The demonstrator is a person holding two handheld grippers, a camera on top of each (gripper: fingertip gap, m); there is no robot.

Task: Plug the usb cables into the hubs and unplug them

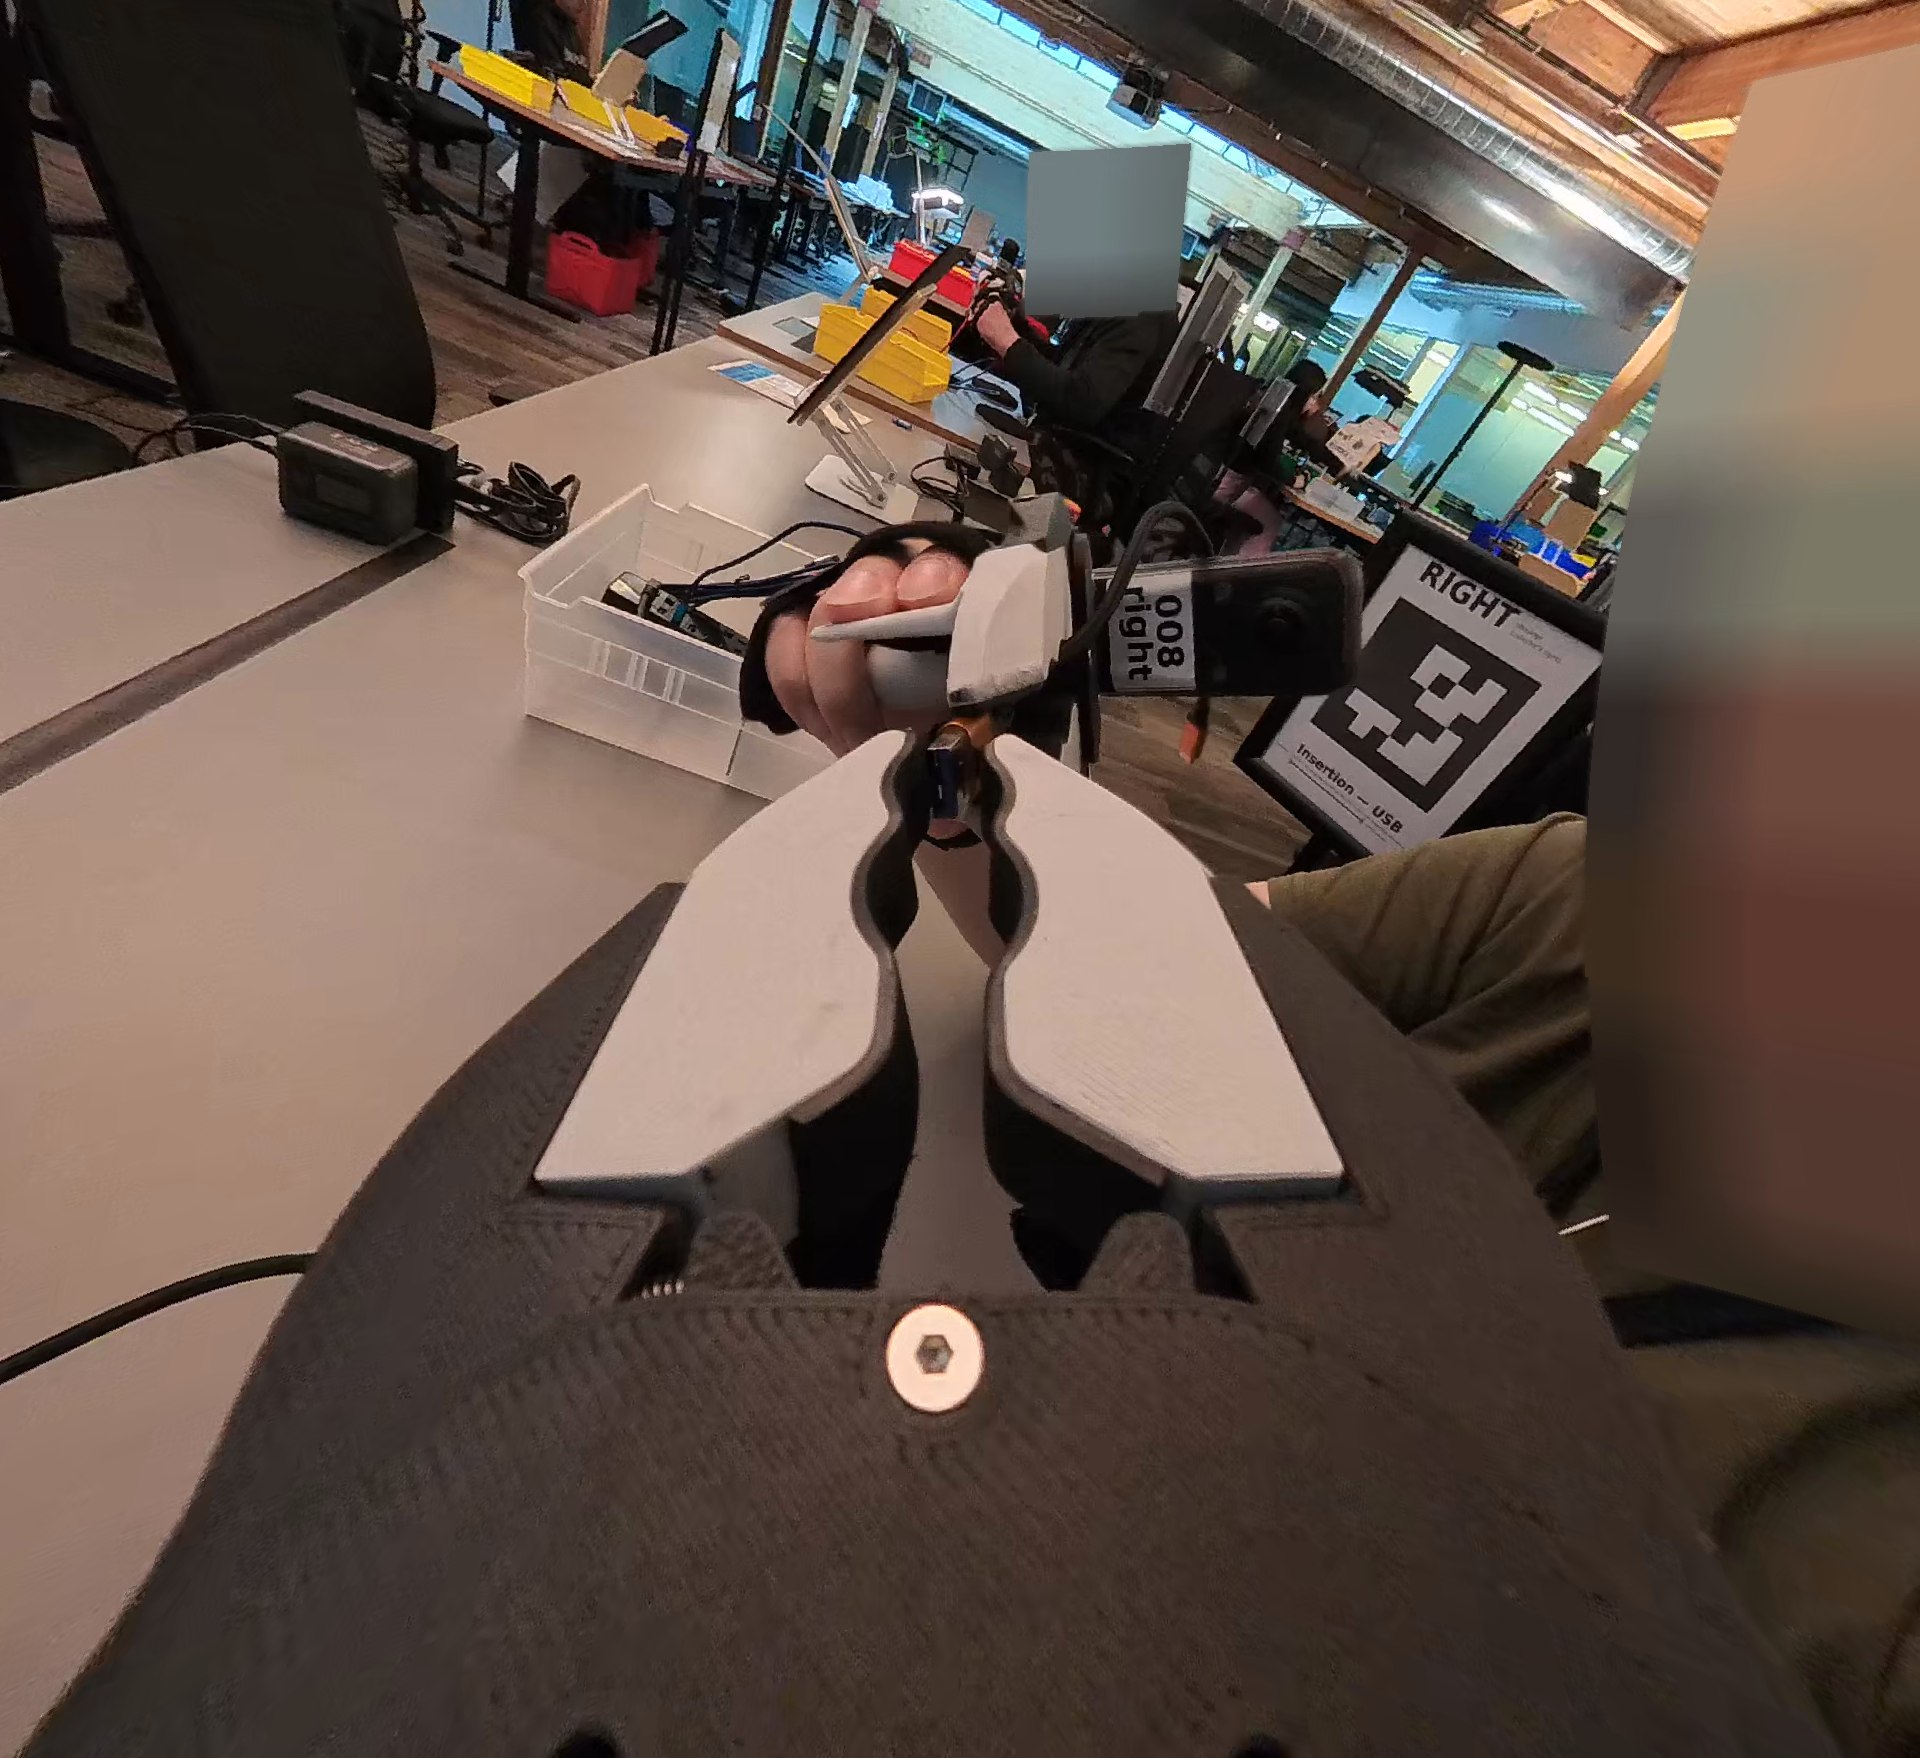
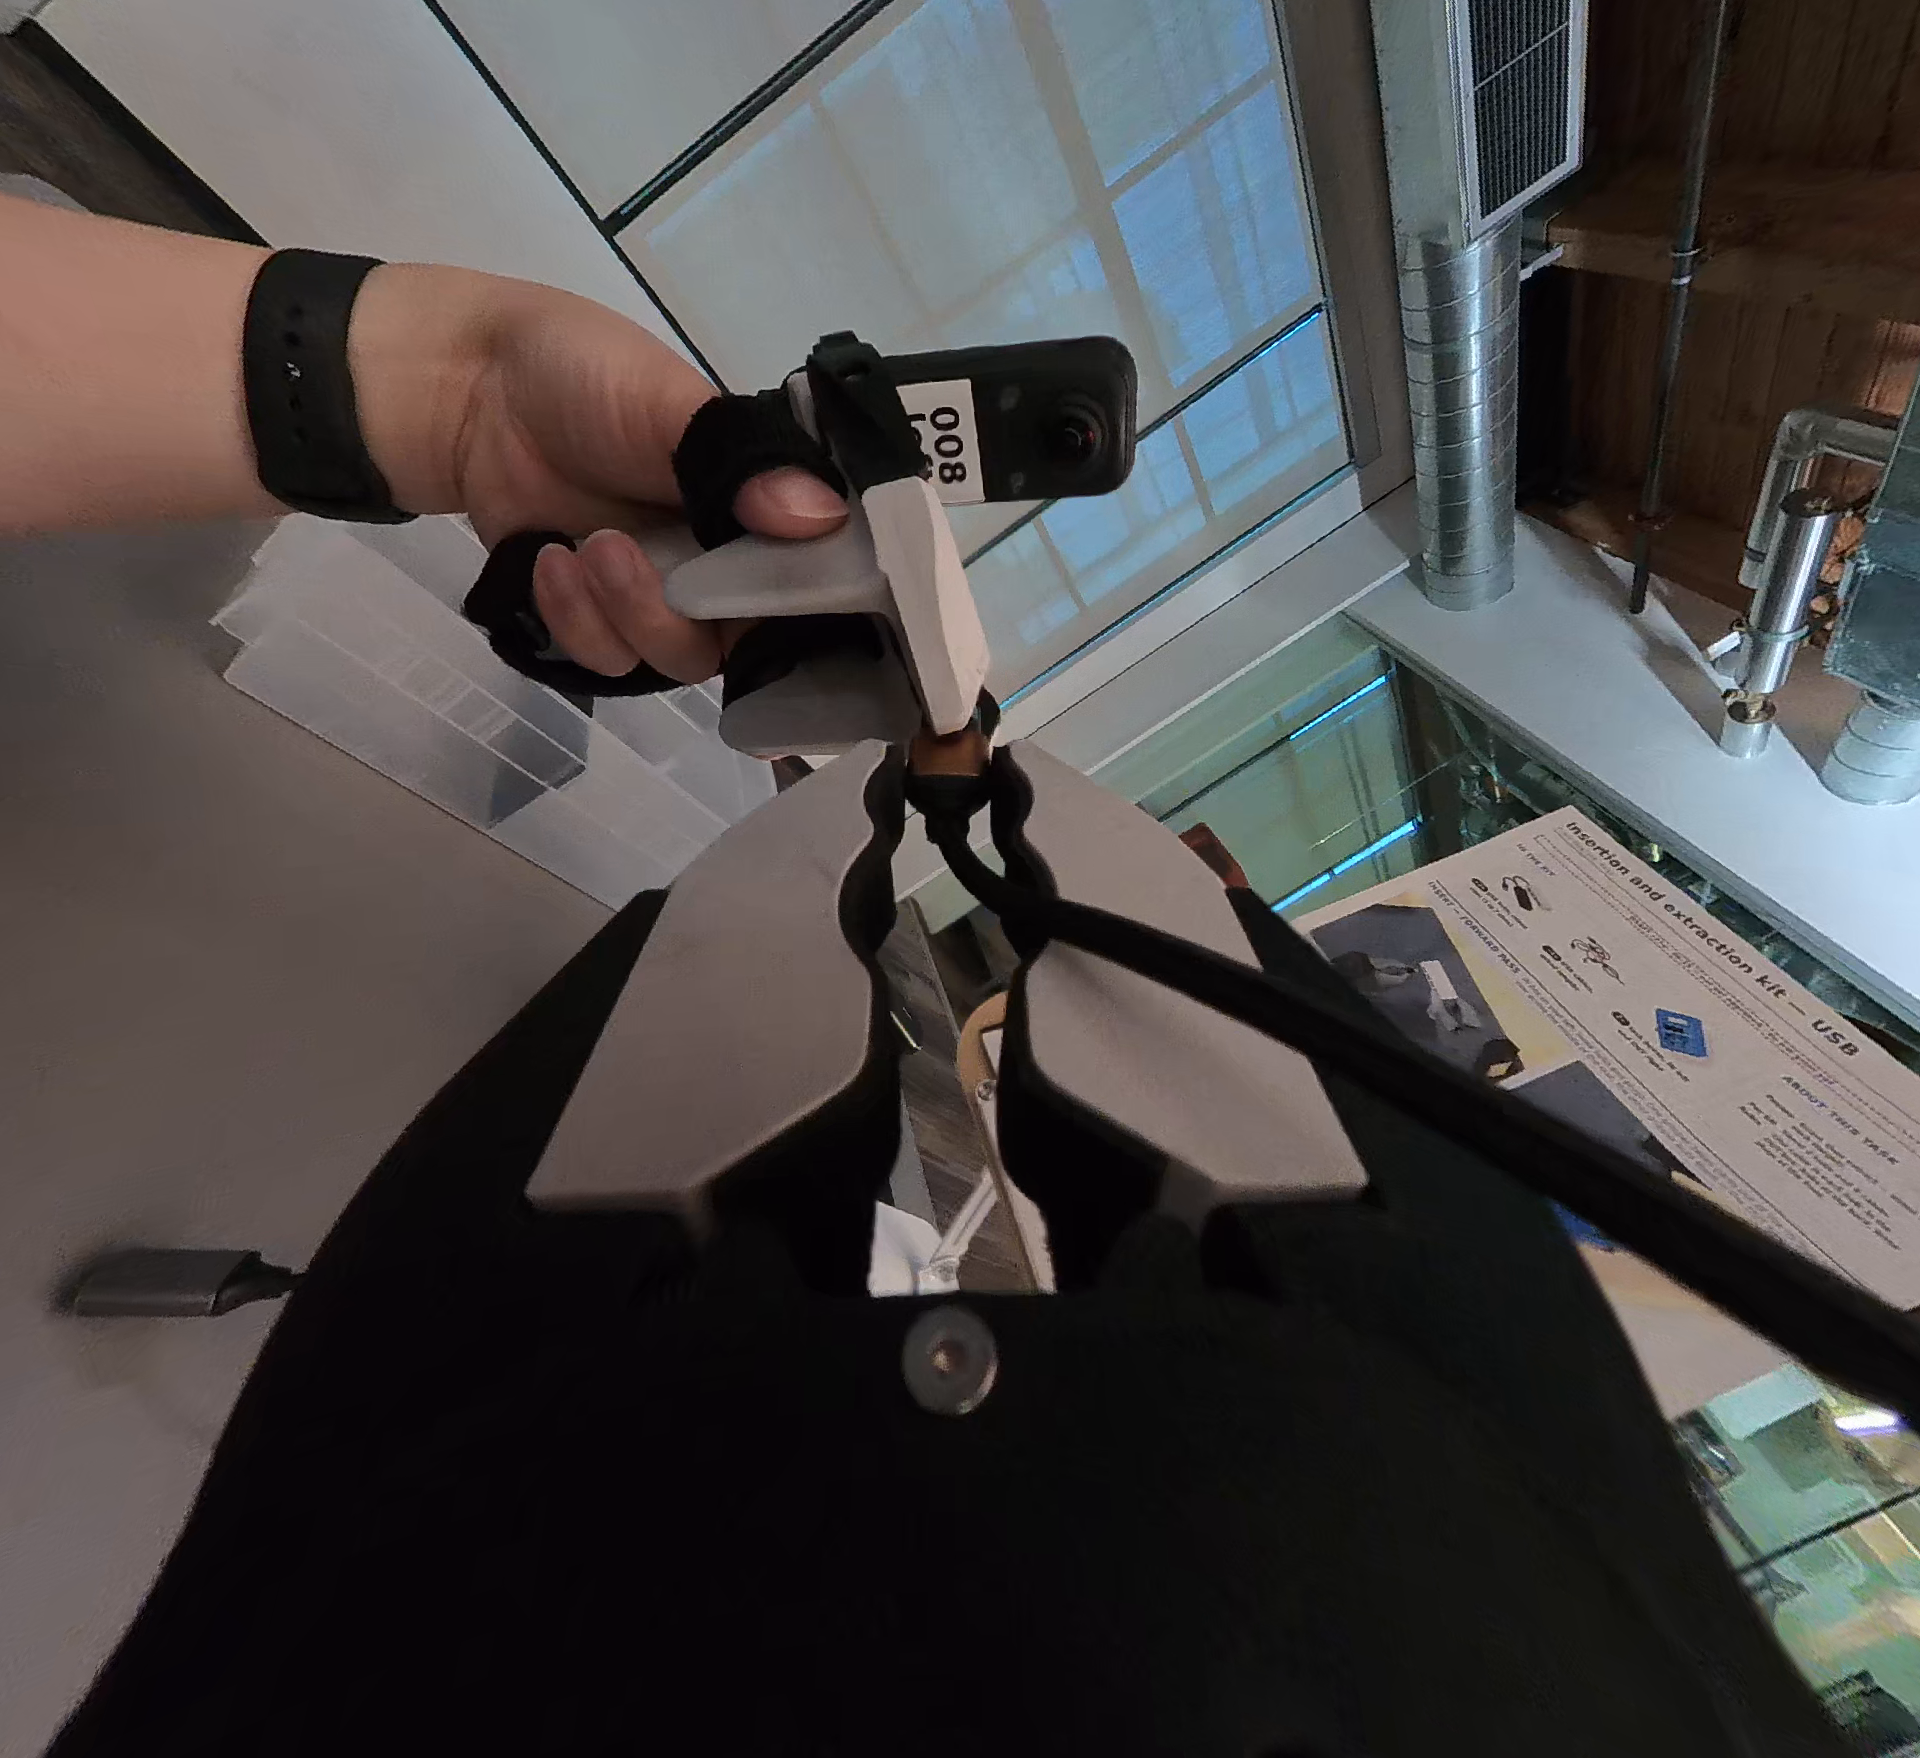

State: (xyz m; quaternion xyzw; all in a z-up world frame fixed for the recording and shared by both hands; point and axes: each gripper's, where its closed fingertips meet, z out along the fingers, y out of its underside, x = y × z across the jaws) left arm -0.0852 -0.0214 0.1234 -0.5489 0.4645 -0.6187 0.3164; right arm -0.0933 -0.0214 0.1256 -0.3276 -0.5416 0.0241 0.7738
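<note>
We see open grey table (image 1: pixel 260 877) at left; the clear bin (image 1: pixel 634 638) ahead and the framed marker sign (image 1: pixel 1423 700) at right hem us in.

Can't see where my left gripper (image 1: pixel 943 778) meets the plug (image 1: pixel 948 773): fingertips cover the contact. Black cable (image 2: pixel 1455 1074) runs off the right wrist view's right edge. Clear bin (image 1: pixel 644 648) contents near the desk's far edge too small to identify.

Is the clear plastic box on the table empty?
No, the clear plastic box on the grey table has dark cables and small devices lying inside it.
</note>
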